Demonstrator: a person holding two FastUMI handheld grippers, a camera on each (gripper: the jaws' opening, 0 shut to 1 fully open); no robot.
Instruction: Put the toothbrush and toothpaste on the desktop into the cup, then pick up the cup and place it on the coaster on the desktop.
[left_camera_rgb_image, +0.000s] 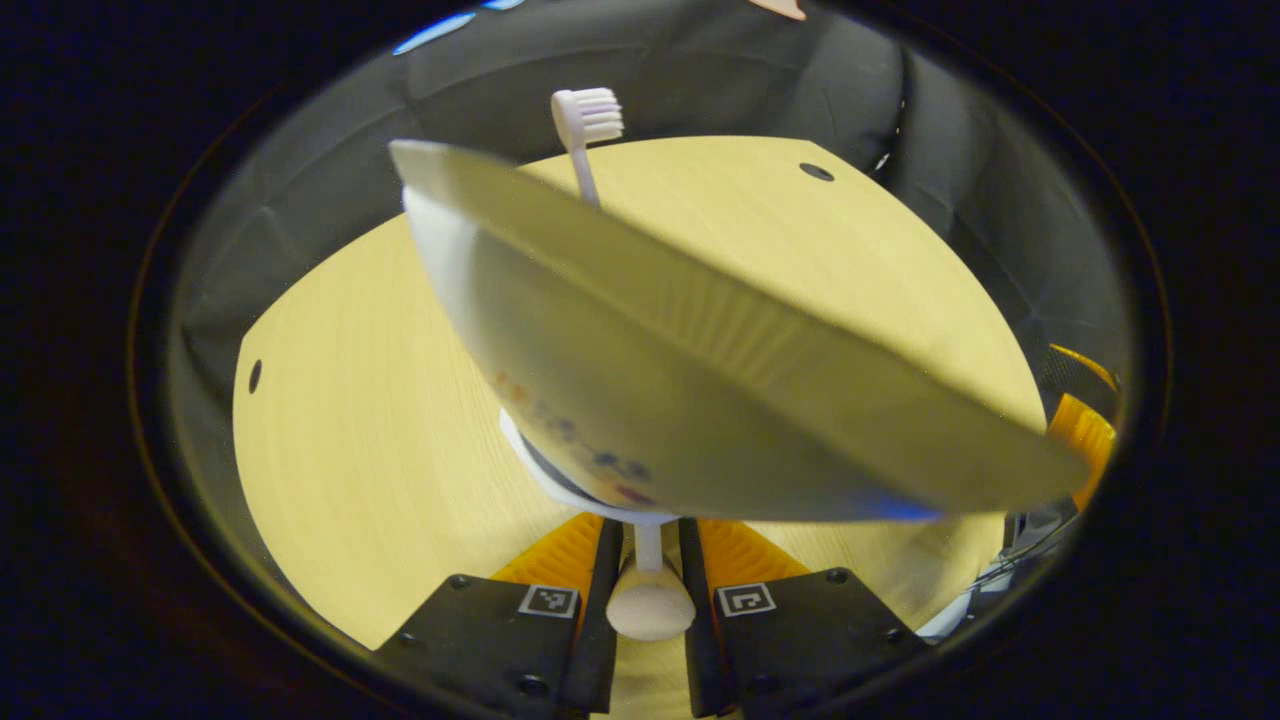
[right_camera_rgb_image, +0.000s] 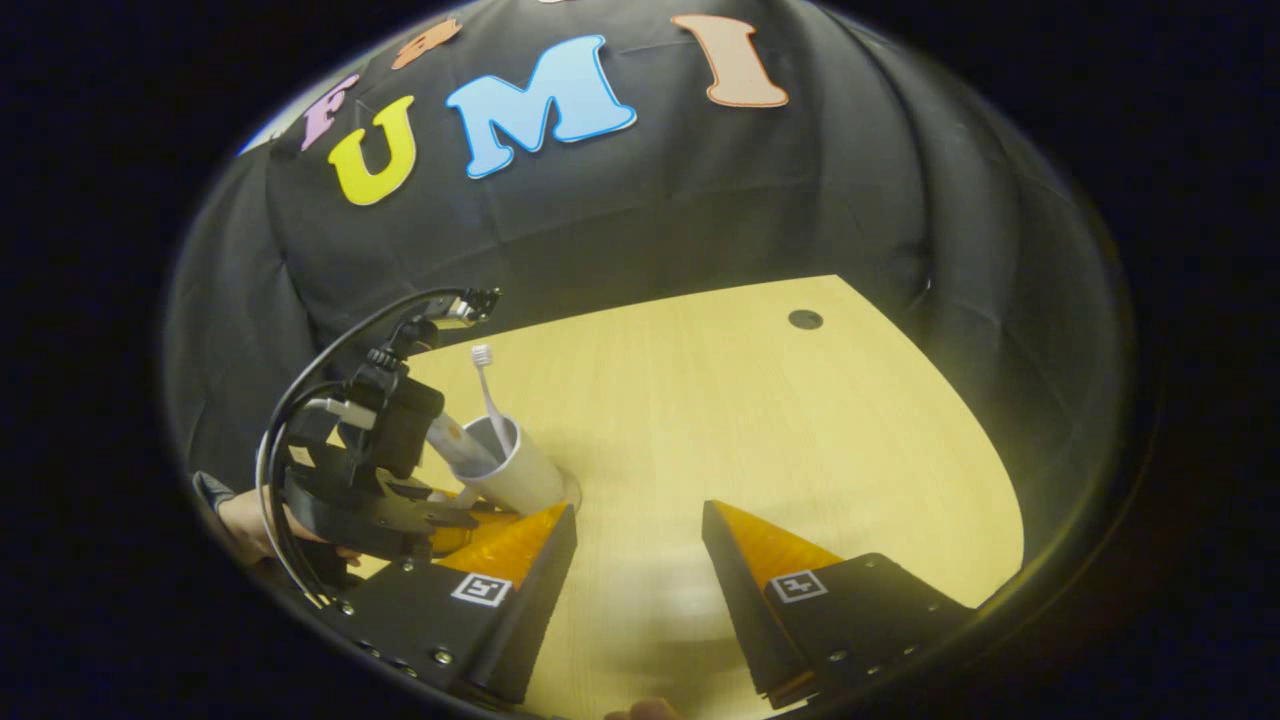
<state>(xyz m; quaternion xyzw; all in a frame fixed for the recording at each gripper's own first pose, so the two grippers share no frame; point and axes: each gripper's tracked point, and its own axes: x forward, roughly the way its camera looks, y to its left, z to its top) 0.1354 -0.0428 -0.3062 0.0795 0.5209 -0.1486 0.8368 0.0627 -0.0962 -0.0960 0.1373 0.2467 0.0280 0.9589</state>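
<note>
In the left gripper view the toothpaste tube looms close, its flat end up. The white toothbrush sticks up behind it, and both stand in the white cup. My left gripper is shut on a white handle-like part of the cup. In the right gripper view the cup leans at the table's left with the toothbrush and toothpaste inside, held by the left gripper. A thin round edge at its foot may be the coaster. My right gripper is open above bare wood.
The light wooden table has a cable hole near its far edge and another hole at the left. Black cloth walls close it in. A hand holds the left gripper, with cables looping above it.
</note>
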